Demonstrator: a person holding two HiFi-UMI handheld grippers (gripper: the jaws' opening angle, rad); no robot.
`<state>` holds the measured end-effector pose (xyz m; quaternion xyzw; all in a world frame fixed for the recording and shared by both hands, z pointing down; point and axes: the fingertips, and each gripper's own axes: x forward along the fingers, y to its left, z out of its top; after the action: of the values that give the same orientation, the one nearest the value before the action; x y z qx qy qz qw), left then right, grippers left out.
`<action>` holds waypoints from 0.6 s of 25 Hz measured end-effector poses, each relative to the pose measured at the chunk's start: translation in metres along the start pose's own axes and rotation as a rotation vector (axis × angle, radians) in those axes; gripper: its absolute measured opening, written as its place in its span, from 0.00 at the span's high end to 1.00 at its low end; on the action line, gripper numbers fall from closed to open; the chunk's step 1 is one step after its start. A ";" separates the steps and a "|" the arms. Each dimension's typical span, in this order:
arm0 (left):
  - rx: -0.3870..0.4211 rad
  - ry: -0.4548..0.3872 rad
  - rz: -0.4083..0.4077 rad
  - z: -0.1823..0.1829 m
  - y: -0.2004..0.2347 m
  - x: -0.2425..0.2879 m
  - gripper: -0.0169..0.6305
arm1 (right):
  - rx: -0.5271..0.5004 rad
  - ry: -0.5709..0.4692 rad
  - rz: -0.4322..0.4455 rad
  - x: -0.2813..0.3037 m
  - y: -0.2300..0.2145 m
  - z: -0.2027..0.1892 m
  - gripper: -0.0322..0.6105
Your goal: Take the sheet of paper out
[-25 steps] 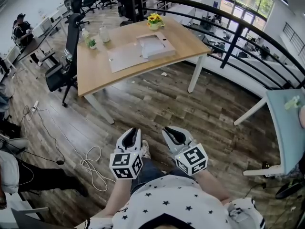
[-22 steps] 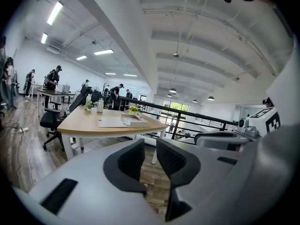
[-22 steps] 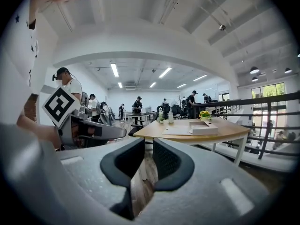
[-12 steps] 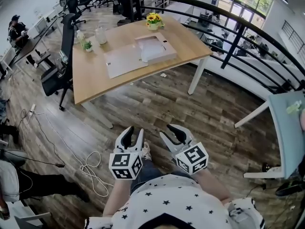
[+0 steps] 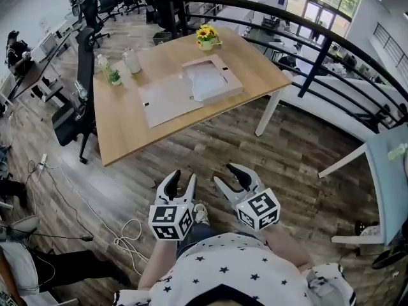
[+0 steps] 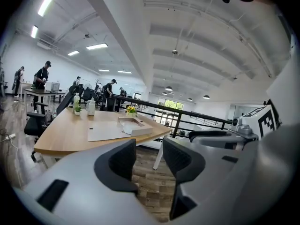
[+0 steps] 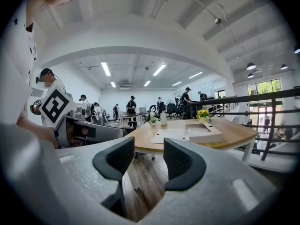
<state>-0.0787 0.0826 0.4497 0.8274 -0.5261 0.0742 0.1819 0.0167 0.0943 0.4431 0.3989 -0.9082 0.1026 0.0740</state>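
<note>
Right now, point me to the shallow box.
In the head view the shallow box sits on the wooden table, right of the flat board, near the yellow flowers.

White sheet of paper (image 5: 206,81), kept in a shallow open-topped pale cardboard box (image 5: 233,81).
The sheet is laid flat inside the box, slightly rumpled, with its near-left edge brought up to the rim. The box is set level on a light wooden table (image 5: 127,132), just beside a flat pale board (image 5: 167,99).
</note>
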 end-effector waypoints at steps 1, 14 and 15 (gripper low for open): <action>0.000 0.002 -0.006 0.006 0.006 0.007 0.72 | 0.003 0.000 -0.003 0.009 -0.004 0.004 0.67; -0.006 0.025 -0.064 0.050 0.083 0.088 0.72 | 0.023 -0.001 -0.062 0.113 -0.047 0.033 0.67; -0.005 0.026 -0.069 0.053 0.088 0.094 0.72 | 0.023 0.001 -0.067 0.120 -0.051 0.035 0.67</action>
<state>-0.1205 -0.0498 0.4498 0.8437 -0.4948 0.0773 0.1934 -0.0284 -0.0329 0.4419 0.4298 -0.8931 0.1107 0.0734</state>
